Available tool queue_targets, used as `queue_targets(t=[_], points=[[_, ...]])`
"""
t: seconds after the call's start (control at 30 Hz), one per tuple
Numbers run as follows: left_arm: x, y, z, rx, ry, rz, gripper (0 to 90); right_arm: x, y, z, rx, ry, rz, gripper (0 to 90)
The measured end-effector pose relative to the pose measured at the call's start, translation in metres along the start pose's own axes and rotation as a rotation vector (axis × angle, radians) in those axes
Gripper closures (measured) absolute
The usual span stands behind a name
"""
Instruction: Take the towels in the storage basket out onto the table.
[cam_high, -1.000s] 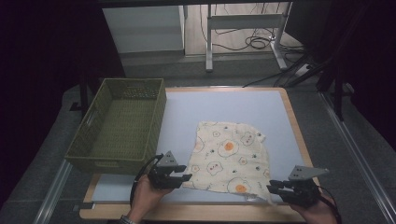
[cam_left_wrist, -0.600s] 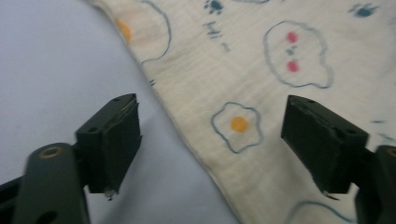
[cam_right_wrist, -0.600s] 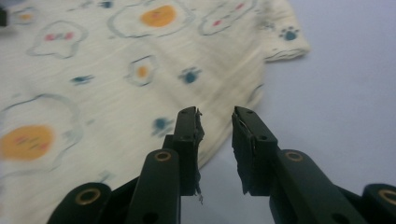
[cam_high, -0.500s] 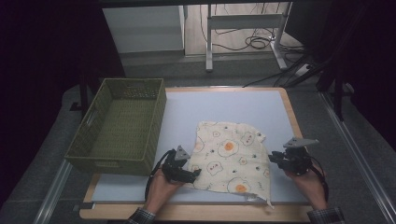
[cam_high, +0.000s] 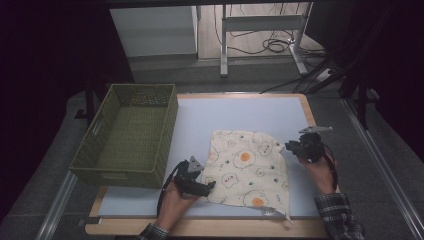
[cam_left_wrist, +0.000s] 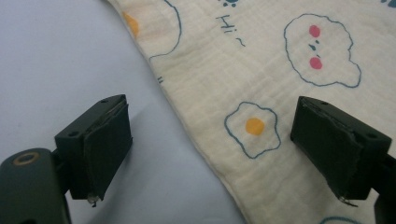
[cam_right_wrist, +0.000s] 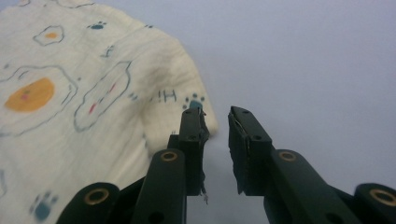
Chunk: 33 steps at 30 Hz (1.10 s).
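**Cloth edges lined up for a grab**

A cream cloth (cam_high: 247, 172) w/ egg pics is spread flat on the blue table (cam_high: 240, 112), just right of the green basket (cam_high: 127, 135). The left gripper (cam_high: 202, 186) is held at the cloth's near-left edge, jaws wide open, nothing gripped; the edge is seen running between them. The right gripper (cam_right_wrist: 215, 126) is set by the far-right corner, jaws only a bit apart, empty. Prob. step: reaching to grab. Next, each edge must be slid between the jaws, then pinched.

Cream cloth (cam_high: 248, 171) printed with fried eggs, green woven basket (cam_high: 127, 137), pale-blue table (cam_high: 240, 112).
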<state>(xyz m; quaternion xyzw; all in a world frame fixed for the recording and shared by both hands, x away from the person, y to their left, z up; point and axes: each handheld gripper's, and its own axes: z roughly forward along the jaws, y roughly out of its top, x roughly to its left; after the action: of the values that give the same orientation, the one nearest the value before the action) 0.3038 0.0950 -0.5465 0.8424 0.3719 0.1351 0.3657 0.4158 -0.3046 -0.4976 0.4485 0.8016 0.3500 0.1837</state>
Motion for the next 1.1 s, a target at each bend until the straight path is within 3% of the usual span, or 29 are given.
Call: queue_targets(t=[0.17, 0.23, 0.27, 0.43, 0.57, 0.73, 0.8, 1.1], points=[[0.0, 0.0, 0.0, -0.001, 0.0, 0.0, 12.4, 0.006, 0.001, 0.026, 0.064, -0.008, -0.012, 73.6], [0.0, 0.0, 0.0, -0.001, 0.0, 0.0, 12.4, 0.006, 0.0, 0.027, 0.051, 0.015, 0.017, 84.9], [0.0, 0.0, 0.0, 0.0, 0.0, 0.0, 12.4, 0.007, 0.0, 0.027, 0.05, 0.021, 0.026, 86.3], [0.0, 0.0, 0.0, 0.0, 0.0, -0.001, 12.4, 0.01, 0.011, 0.025, 0.072, -0.057, -0.038, 87.4], [0.0, 0.0, 0.0, -0.002, -0.001, -0.003, 12.4, -0.006, 0.027, 0.017, 0.048, -0.094, -0.006, 87.3], [0.0, 0.0, 0.0, 0.002, -0.002, 0.0, 12.4, -0.02, 0.035, 0.016, 0.03, -0.103, 0.013, 83.5], [0.001, 0.0, 0.0, 0.003, -0.004, -0.001, 12.4, -0.019, 0.034, 0.016, 0.022, -0.096, 0.01, 78.4], [0.003, 0.002, 0.0, 0.005, -0.02, 0.008, 10.8, -0.016, 0.024, 0.015, 0.042, -0.067, -0.005, 70.9]])
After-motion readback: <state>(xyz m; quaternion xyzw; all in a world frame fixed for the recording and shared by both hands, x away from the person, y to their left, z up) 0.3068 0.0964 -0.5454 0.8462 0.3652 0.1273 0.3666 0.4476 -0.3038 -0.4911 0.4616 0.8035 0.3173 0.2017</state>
